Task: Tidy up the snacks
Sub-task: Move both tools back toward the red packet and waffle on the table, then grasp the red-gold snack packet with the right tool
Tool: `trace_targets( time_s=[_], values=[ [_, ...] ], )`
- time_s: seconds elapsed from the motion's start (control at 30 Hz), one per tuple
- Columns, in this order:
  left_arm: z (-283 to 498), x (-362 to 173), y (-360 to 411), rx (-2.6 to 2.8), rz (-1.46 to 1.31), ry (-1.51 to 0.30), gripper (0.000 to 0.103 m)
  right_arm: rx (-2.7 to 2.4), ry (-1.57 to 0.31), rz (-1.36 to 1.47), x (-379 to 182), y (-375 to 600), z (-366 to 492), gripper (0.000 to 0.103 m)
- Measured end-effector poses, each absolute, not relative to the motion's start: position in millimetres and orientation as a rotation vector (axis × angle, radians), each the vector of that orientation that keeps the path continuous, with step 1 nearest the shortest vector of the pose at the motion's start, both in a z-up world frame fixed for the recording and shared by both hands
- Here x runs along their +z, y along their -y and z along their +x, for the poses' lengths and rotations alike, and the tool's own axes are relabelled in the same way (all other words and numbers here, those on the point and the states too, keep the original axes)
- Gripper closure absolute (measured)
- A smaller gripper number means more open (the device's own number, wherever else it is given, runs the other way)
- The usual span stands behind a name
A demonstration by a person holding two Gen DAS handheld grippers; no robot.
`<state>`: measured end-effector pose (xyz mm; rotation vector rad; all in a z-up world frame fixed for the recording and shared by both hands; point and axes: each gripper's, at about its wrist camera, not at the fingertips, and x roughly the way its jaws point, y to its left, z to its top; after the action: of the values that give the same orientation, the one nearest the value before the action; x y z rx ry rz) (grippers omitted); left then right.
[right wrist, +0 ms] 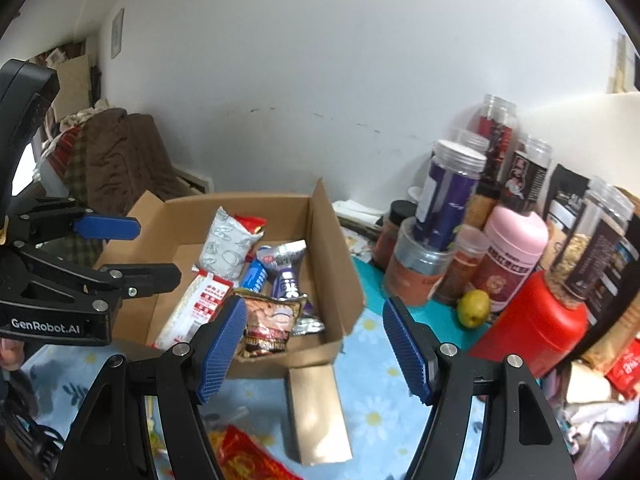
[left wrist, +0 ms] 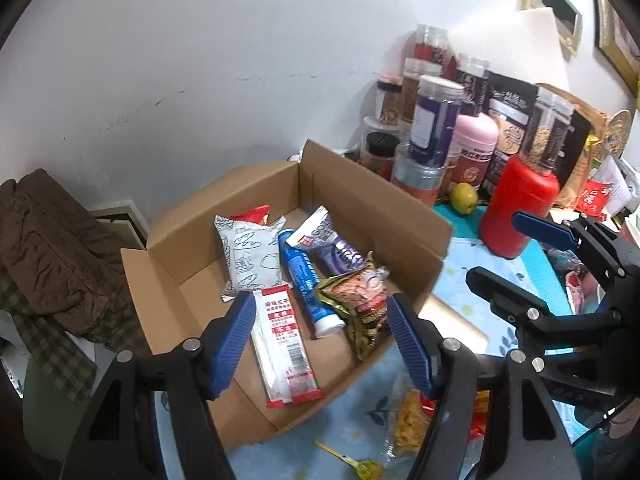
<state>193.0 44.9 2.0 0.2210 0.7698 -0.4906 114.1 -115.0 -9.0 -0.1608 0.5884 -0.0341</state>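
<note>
Above table [right wrist: 372,364]: both grippers (agape)

An open brown cardboard box [left wrist: 360,200] stands on the bench with its flaps up, close to the wall edge. Inside it lie several snacks: a white pouch printed with bread drawings [left wrist: 250,256] leans against a red packet [left wrist: 252,214] at the far side; a blue tube with a white cap [left wrist: 306,284] lies flat beside a purple-and-white wrapper [left wrist: 332,244]; a long red-and-white sachet [left wrist: 286,344] lies flat along the near wall; a crumpled brown-and-gold packet [left wrist: 360,300] rests at the right wall. Outside the box, at the near bench edge, lie a clear bag of yellow chips [left wrist: 412,416], a gold flat packet [right wrist: 318,412] and a red-and-yellow packet [right wrist: 248,460]
</note>
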Motion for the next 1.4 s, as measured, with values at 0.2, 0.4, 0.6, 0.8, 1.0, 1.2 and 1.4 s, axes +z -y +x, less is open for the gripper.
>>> trace_targets(
  time_s=[0.2,0.4,0.6,0.8,1.0,1.2,1.4],
  values=[
    [165.0,12.5,-41.1,-0.503,0.216,-0.743,0.035,-0.044,-0.569,-0.158,-2.7,120.9,84.5,0.032],
    [131.8,19.0,-39.2,-0.518,0.198,-0.721,0.035,-0.047,-0.55,-0.149,2.8,123.6,50.8,0.032],
    [96.8,17.8,-35.0,-0.537,0.186,-0.717,0.035,-0.053,-0.555,-0.142,4.6,123.9,18.5,0.032],
    [63.0,13.5,-33.5,-0.549,0.164,-0.714,0.035,-0.058,-0.572,-0.121,5.8,125.8,-12.2,0.032],
    [34.0,5.8,-36.9,-0.545,0.141,-0.722,0.035,-0.041,-0.579,-0.116,2.1,123.9,-40.9,0.032],
    [13.1,-4.1,-40.6,-0.541,0.114,-0.729,0.035,0.001,-0.592,-0.101,-6.4,121.2,-57.4,0.032],
    [3.5,-19.2,-40.2,-0.526,0.113,-0.748,0.035,0.052,-0.625,-0.088,-21.4,118.0,-62.2,0.029]
  ],
)
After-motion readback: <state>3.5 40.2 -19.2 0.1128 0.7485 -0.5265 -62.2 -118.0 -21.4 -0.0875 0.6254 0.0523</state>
